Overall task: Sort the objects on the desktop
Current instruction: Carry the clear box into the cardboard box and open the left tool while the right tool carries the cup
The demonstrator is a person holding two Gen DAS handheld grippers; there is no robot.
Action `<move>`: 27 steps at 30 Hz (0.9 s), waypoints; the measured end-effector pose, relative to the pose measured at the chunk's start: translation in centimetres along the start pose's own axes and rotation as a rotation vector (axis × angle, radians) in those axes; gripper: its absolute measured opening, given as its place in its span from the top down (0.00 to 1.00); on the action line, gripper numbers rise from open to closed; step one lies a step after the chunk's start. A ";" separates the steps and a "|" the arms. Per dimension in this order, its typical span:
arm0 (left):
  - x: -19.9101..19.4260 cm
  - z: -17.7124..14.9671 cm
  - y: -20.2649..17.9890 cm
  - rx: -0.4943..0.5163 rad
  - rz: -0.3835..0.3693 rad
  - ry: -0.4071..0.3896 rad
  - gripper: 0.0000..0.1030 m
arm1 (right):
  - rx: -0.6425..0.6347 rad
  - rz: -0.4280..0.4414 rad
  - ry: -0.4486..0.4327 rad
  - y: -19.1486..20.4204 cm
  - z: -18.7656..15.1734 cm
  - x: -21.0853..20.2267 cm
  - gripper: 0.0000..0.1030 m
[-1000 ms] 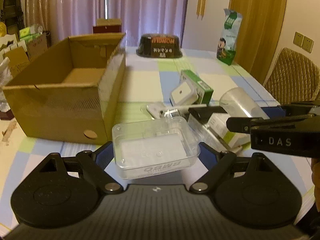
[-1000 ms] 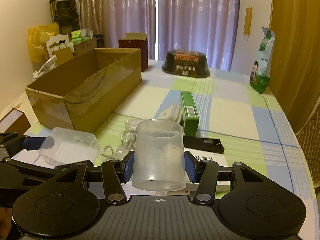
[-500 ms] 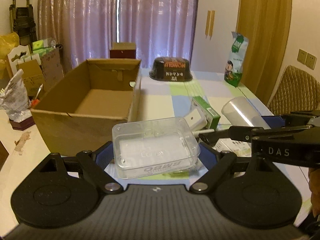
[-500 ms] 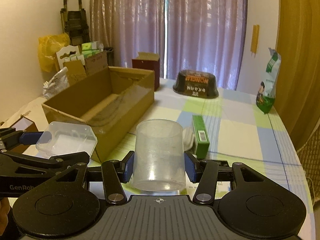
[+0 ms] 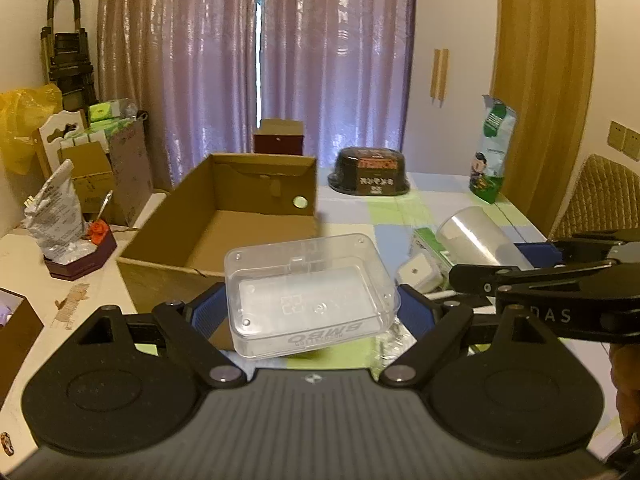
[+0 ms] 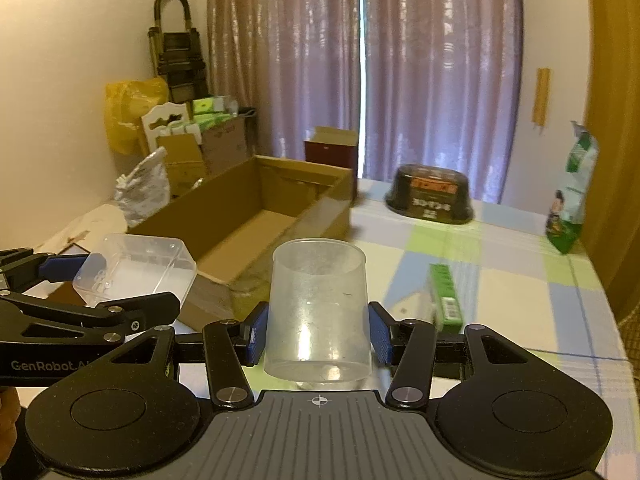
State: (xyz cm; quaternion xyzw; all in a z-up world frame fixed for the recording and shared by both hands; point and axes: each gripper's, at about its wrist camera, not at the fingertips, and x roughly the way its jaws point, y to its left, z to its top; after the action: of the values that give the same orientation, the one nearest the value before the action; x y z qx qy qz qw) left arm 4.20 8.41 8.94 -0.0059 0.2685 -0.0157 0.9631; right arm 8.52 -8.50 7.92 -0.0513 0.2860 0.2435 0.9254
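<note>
Left wrist view: left gripper [image 5: 312, 312] clamped on clear case [image 5: 308, 292], frame centre, now lifted off the table; box [image 5: 224, 236], upper left of centre, opens up more than a second ago. Right gripper [image 6: 318, 334] clamped on cup [image 6: 318, 308], lower centre, likewise raised. Both look headed for the box; neither is over it yet.

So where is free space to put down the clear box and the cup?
The cardboard box floor looks bare. The tablecloth between the green carton and the snack bag is open too. Near the white adapter it is crowded.
</note>
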 end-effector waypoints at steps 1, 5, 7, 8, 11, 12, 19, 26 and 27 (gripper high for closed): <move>0.1 0.4 0.6 -0.001 0.006 -0.004 0.16 | 0.000 0.011 0.000 0.2 0.5 0.5 0.51; 1.1 2.3 3.5 0.000 0.043 -0.024 0.16 | 0.003 0.047 -0.008 1.0 2.8 2.9 0.51; 1.8 3.5 5.1 0.006 0.067 -0.036 0.16 | 0.002 0.064 -0.011 1.5 4.2 4.5 0.51; 2.2 4.1 5.9 0.006 0.077 -0.041 0.16 | -0.002 0.070 -0.011 1.8 4.8 5.4 0.51; 4.1 5.9 8.2 0.002 0.094 -0.042 0.16 | -0.016 0.090 -0.005 2.8 6.3 7.8 0.51; 4.7 6.4 8.9 0.006 0.098 -0.043 0.16 | -0.021 0.097 -0.002 3.2 6.8 8.7 0.51; 8.7 7.2 11.7 0.047 0.094 -0.011 0.16 | -0.053 0.123 0.026 5.2 8.6 13.9 0.51; 10.8 5.4 12.7 0.071 0.070 0.016 0.15 | -0.063 0.124 0.065 5.9 8.1 17.3 0.51; 11.0 5.1 12.9 0.075 0.068 0.019 0.15 | -0.061 0.123 0.068 5.9 8.0 17.6 0.51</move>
State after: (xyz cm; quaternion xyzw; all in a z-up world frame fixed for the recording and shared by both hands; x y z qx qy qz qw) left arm 16.66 20.92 7.38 0.0396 0.2769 0.0067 0.9601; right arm 22.35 5.94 5.08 -0.0700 0.3125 0.3066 0.8964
